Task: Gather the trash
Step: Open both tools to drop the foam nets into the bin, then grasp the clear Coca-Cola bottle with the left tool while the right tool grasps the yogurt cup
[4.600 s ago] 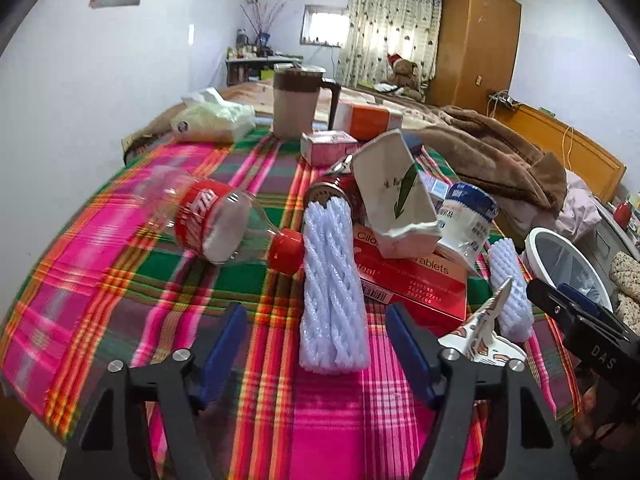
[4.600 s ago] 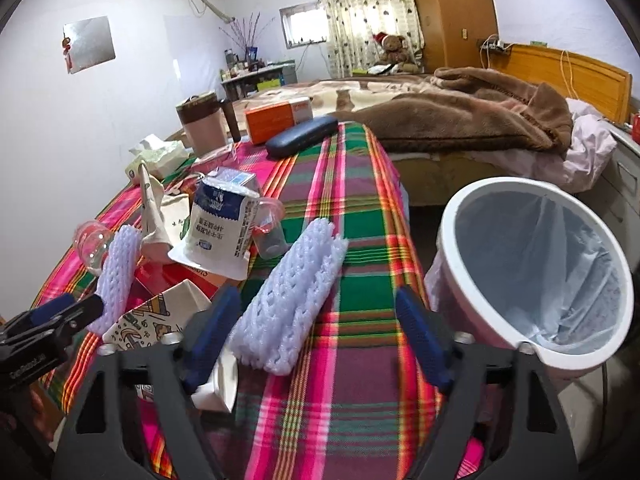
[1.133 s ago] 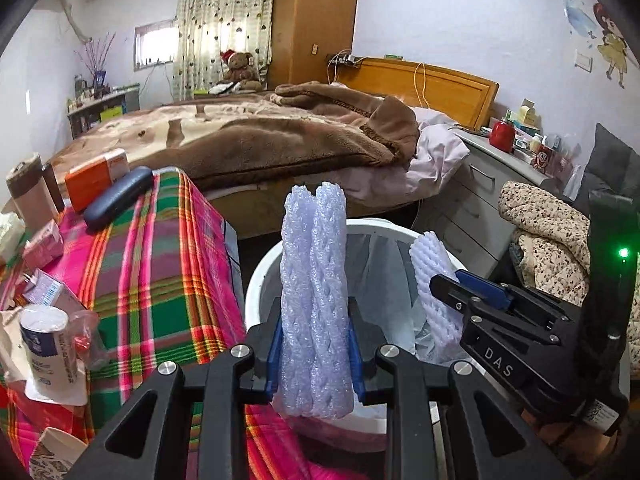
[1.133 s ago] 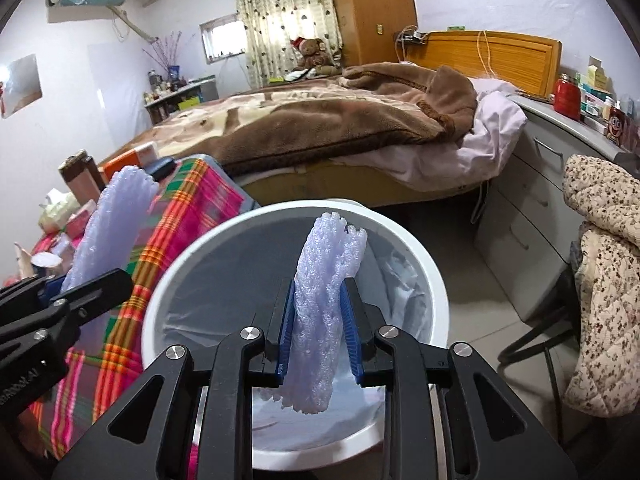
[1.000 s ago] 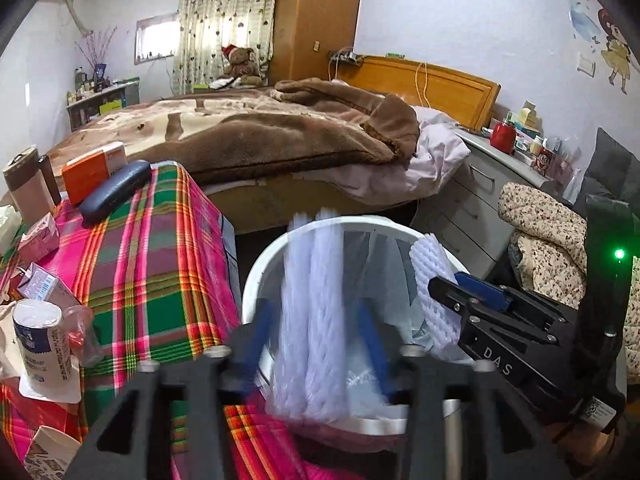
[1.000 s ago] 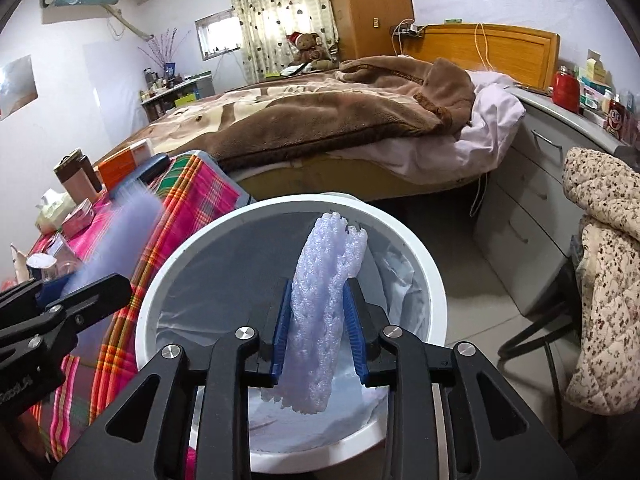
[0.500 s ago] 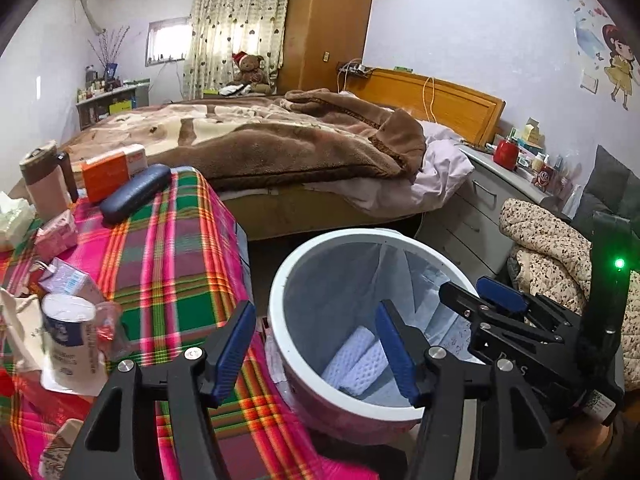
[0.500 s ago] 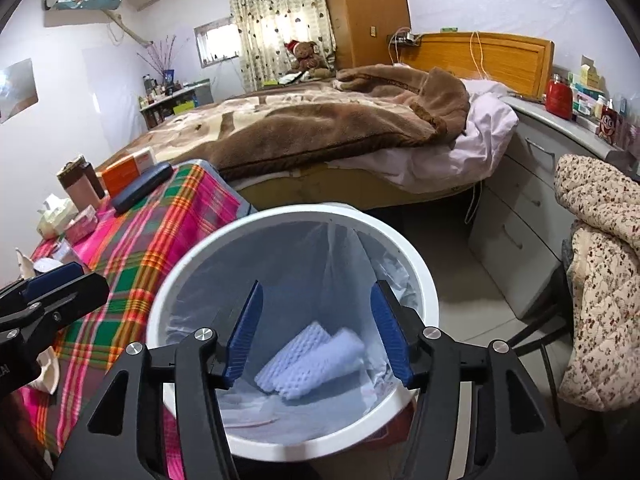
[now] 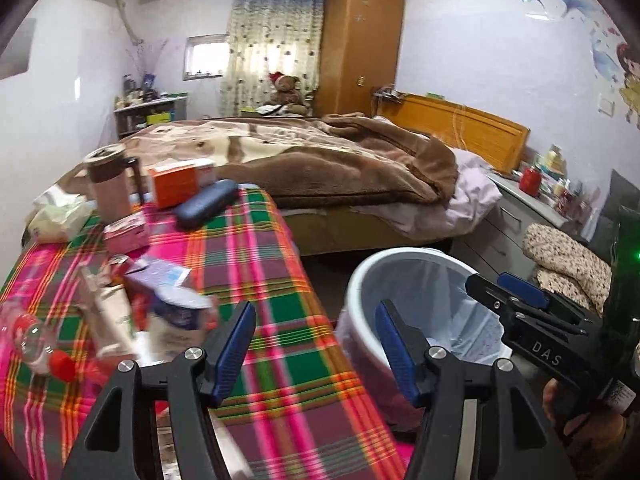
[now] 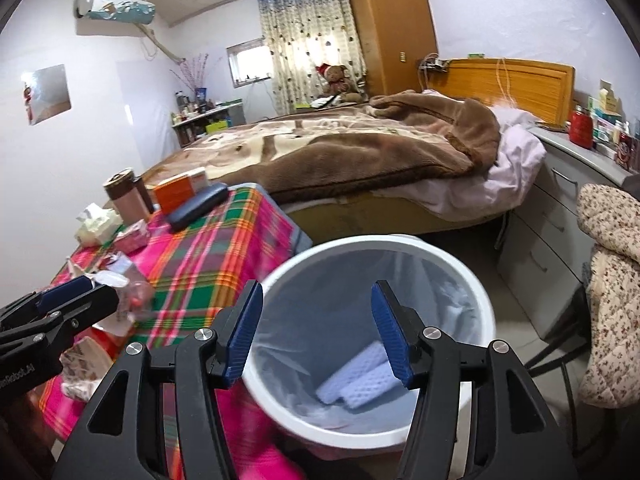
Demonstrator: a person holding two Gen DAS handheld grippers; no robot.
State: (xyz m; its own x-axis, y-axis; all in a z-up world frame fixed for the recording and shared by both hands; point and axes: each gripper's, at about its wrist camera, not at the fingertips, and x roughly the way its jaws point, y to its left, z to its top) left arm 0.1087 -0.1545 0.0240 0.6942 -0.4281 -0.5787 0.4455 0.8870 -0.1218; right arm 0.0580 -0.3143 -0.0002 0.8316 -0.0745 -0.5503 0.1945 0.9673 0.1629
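The white trash bin (image 10: pixel 360 241) with a clear liner stands on the floor beside the table. Two white foam nets (image 10: pixel 360 376) lie at its bottom. My right gripper (image 10: pixel 317 298) hangs open above the bin's mouth with nothing between its blue pads. My left gripper (image 9: pixel 314 320) is open and empty, over the table's corner, with the bin (image 9: pixel 400 258) to its right. On the plaid tablecloth (image 9: pixel 240 256) to the left lie a crumpled white and blue carton (image 9: pixel 176 312) and a clear bottle with a red cap (image 9: pixel 44 350), both blurred. The right gripper (image 9: pixel 502 284) shows at the bin's far side.
At the table's back stand a brown jug (image 9: pixel 110 184), an orange box (image 9: pixel 180 180), a dark blue case (image 9: pixel 206 202), a tissue pack (image 9: pixel 60 216) and a pink box (image 9: pixel 126 232). A bed (image 9: pixel 320 160) lies beyond. Grey drawers (image 10: pixel 560 208) and a floral cloth (image 10: pixel 608 248) are on the right.
Both grippers were shut on foam nets over the bin; both opened and the nets dropped in. The left gripper has since swung left toward the table and both rose a little.
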